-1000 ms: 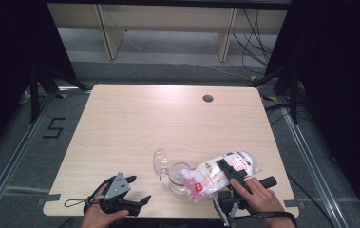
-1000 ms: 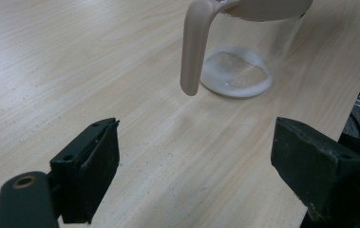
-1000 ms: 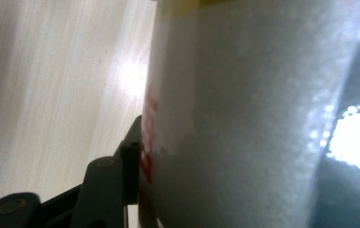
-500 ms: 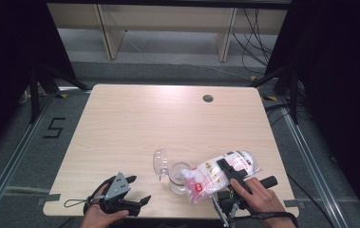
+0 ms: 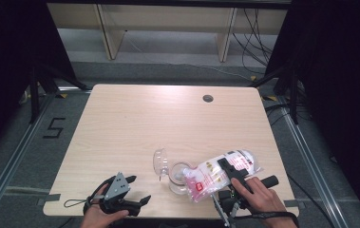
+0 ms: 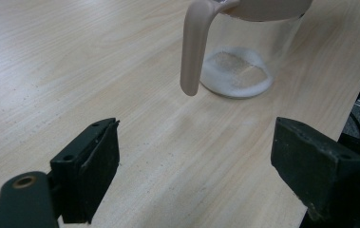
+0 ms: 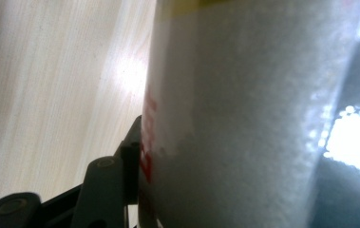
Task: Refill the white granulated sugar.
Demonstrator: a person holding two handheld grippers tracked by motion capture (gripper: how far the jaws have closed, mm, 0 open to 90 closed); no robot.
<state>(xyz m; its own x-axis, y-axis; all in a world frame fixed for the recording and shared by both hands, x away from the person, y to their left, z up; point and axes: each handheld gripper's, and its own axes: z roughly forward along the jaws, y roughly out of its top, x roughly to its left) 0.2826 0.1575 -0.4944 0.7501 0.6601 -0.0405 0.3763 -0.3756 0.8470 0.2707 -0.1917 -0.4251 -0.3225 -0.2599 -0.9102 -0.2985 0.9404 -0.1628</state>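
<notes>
Count from my side: one wooden table (image 5: 135,123), one clear glass jug (image 5: 178,177) with a beige handle (image 6: 193,50), one plastic bag (image 5: 218,172) of white granules with red print, two grippers.

The jug stands near the table's front edge, right of centre. It has a thin layer of white granules (image 6: 234,73) at the bottom. A clear flap sticks up at its left rim, probably an opened lid, but the high view is too small to be sure.

My right gripper (image 5: 232,169) is clamped on the bag at roughly half opening, one black jaw pressed against its side in the right gripper view. The bag lies tilted, low end over the jug's mouth, and its high end points right and away.

My left gripper (image 5: 137,194) sits at the front-left edge, well apart from the jug, jaws wide apart, nothing between them. It points at the jug.
</notes>
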